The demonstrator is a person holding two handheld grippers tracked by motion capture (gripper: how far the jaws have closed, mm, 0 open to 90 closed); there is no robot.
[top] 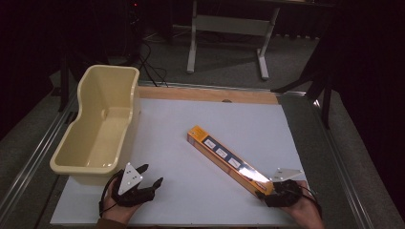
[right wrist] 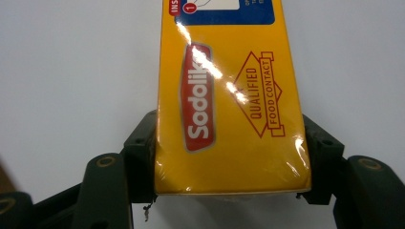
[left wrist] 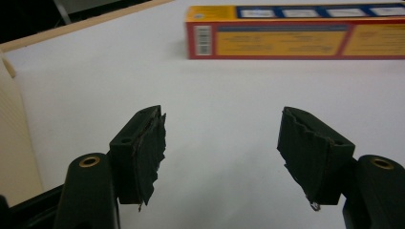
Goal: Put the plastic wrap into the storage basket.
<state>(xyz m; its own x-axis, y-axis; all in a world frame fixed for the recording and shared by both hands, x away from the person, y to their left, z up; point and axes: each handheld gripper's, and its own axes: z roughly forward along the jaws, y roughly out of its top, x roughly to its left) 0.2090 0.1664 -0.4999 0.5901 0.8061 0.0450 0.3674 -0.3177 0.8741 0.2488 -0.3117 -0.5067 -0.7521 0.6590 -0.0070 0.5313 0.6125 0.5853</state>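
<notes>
I have the white mat across the middle of the high view, a plain surface that keeps everything easy to slide and grab. At the left of the frame the tub sits half over the mat's edge with its open top up, so I read it as the place where the box is meant to end up. The box lies flat and slanted in the lower centre-right, well apart from the tub; lying on its broad face, it gives me its narrow sides to pinch. My right gripper, in the lower right, is clenched on the box's near end, pads on both side walls. My left gripper, lower left just beside the tub, is released with nothing between the jaws, probably waiting to steady the long box.
</notes>
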